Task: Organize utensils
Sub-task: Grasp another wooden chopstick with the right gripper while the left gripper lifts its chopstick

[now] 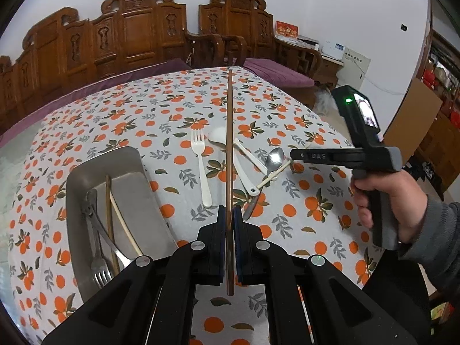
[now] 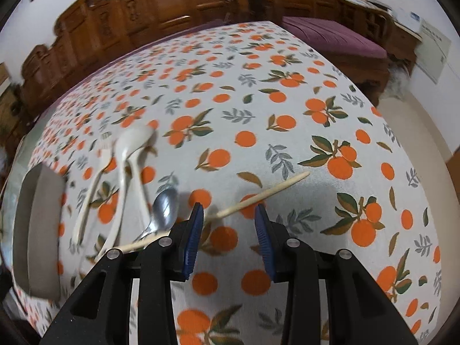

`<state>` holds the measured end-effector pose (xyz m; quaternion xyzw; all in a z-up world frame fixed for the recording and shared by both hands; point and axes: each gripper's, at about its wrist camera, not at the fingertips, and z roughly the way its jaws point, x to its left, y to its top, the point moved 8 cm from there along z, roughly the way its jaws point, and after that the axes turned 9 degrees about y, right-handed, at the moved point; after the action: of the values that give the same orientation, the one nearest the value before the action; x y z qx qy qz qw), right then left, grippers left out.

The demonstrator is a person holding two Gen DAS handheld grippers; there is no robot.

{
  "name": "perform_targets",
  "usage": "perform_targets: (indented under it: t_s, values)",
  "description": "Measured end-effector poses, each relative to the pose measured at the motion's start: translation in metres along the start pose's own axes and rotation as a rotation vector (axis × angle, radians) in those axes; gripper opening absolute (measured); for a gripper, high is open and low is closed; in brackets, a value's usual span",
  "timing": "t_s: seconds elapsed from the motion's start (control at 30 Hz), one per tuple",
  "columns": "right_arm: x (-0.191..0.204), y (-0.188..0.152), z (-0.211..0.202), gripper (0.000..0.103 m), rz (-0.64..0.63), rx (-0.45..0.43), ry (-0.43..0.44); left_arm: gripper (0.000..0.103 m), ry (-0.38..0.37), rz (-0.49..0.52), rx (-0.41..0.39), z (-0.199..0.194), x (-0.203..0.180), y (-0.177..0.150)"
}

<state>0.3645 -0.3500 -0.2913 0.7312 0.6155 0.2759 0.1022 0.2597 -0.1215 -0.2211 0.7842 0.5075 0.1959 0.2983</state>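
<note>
Left gripper (image 1: 229, 215) clamps a brown chopstick (image 1: 229, 143), held clear of the cloth (image 1: 287, 109) just right of the tray (image 1: 86, 172). Right gripper (image 2: 228, 215) stands partly open and empty over a pale chopstick (image 2: 258, 198) lying on the cloth, seemingly not touching it (view blurred). Steel spoon (image 2: 165, 210) lies just beside.

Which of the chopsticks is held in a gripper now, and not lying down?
The dark brown chopstick, clamped in the shut left gripper. The others lie loose: a brown and a pale one in the metal tray, another pale chopstick on the tablecloth.
</note>
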Motion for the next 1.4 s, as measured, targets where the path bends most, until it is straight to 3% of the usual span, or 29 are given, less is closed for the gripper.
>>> perform_targets:
  t_s: [0.37, 0.67, 1.0, 1.4]
  values:
    - [-0.001, 0.003, 0.009, 0.039, -0.067, 0.062, -0.100, 0.004, 0.006, -0.028, -0.013, -0.006, 0.013, 0.002]
    - [-0.012, -0.012, -0.001, 0.032, -0.080, 0.135, -0.098, 0.004, 0.001, -0.030, -0.026, -0.010, 0.012, 0.005]
    - [-0.023, -0.011, -0.004, 0.015, -0.025, 0.099, -0.106, 0.004, -0.002, -0.029, -0.033, -0.013, 0.013, 0.006]
    - [-0.034, -0.005, -0.007, 0.006, -0.016, 0.083, -0.092, 0.004, 0.025, -0.047, -0.042, -0.019, 0.023, 0.006]
